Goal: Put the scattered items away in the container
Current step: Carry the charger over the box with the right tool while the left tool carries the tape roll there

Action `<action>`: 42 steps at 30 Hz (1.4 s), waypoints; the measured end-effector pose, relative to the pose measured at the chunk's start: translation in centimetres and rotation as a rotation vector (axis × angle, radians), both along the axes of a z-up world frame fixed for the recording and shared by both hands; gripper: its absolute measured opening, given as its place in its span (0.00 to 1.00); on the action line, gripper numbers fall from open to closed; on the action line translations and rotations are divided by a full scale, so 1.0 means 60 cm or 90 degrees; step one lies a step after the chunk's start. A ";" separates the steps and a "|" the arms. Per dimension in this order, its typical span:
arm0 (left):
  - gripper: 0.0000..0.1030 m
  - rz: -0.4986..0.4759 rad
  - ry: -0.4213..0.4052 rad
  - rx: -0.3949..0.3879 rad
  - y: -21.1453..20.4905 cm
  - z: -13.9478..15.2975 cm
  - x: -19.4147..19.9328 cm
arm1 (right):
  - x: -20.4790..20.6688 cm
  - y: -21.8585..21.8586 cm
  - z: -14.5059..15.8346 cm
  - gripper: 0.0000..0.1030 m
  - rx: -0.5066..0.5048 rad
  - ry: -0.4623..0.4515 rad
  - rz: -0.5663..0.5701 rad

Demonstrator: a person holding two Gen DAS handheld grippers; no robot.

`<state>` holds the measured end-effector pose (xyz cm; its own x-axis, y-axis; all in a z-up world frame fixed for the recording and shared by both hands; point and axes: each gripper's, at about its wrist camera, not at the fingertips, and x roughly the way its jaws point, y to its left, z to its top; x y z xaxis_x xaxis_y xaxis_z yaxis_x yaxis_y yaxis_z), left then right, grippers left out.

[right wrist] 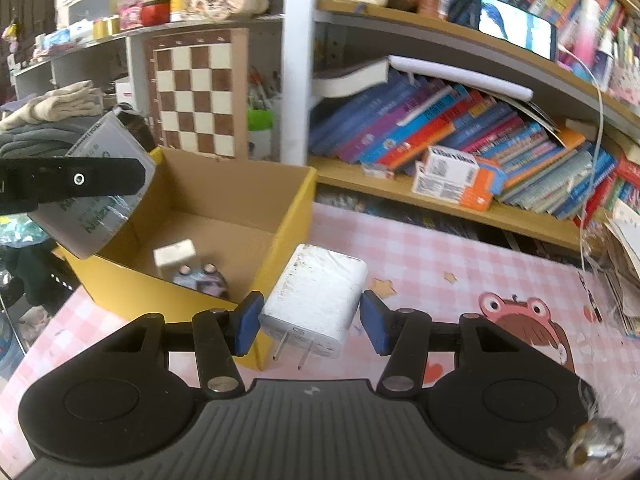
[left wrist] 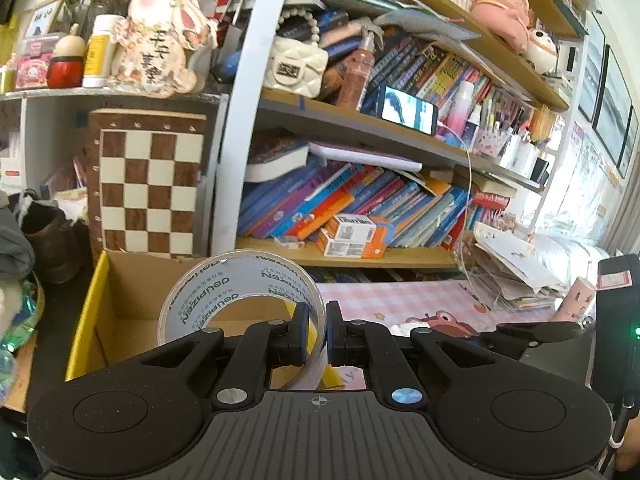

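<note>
Pinching the wall of a clear tape roll point(left wrist: 240, 304) between nearly closed jaws, the left hand-held gripper point(left wrist: 318, 332) carries it upright above the open cardboard box point(left wrist: 120, 304), which lies at about 10 o'clock from its fingertips. The right hand-held gripper point(right wrist: 312, 326) is clamped on a white charger plug point(right wrist: 320, 296) — blue pads point(right wrist: 248, 320) pressing both sides, the two metal prongs pointing back toward the camera. In the right wrist view the box point(right wrist: 288, 216), yellow outside and brown inside, sits at 11 o'clock from the plug, its near corner just beside the left pad, and already has a small white block point(right wrist: 176, 254) and a printed item point(right wrist: 204, 280) on its floor. The left gripper and its tape roll point(right wrist: 96, 184) show at 9 o'clock, over the box's far-left edge. The box rests on a pink checked surface point(right wrist: 440, 264) — a frog print point(right wrist: 520, 320) lies at 3 o'clock. Behind stand a chessboard point(right wrist: 196, 92) and shelves of leaning books point(right wrist: 440, 128).
</note>
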<state>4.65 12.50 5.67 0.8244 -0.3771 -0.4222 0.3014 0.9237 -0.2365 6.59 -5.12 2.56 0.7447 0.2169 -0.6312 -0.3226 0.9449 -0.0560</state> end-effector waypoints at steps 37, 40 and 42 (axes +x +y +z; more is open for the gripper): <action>0.07 0.028 0.000 -0.080 0.133 -0.020 0.026 | 0.189 0.204 -0.050 0.49 -0.052 0.091 0.161; 0.07 0.029 0.005 -0.080 0.137 -0.024 0.038 | 0.215 0.212 -0.062 0.49 -0.059 0.102 0.163; 0.07 0.028 0.008 -0.080 0.138 -0.027 0.045 | 0.234 0.217 -0.070 0.49 -0.063 0.110 0.163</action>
<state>7.36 20.77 4.06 0.8367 -0.3906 -0.3839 0.2570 0.8990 -0.3546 20.61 7.89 -1.64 0.5539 0.3156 -0.7705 -0.5625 0.8241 -0.0668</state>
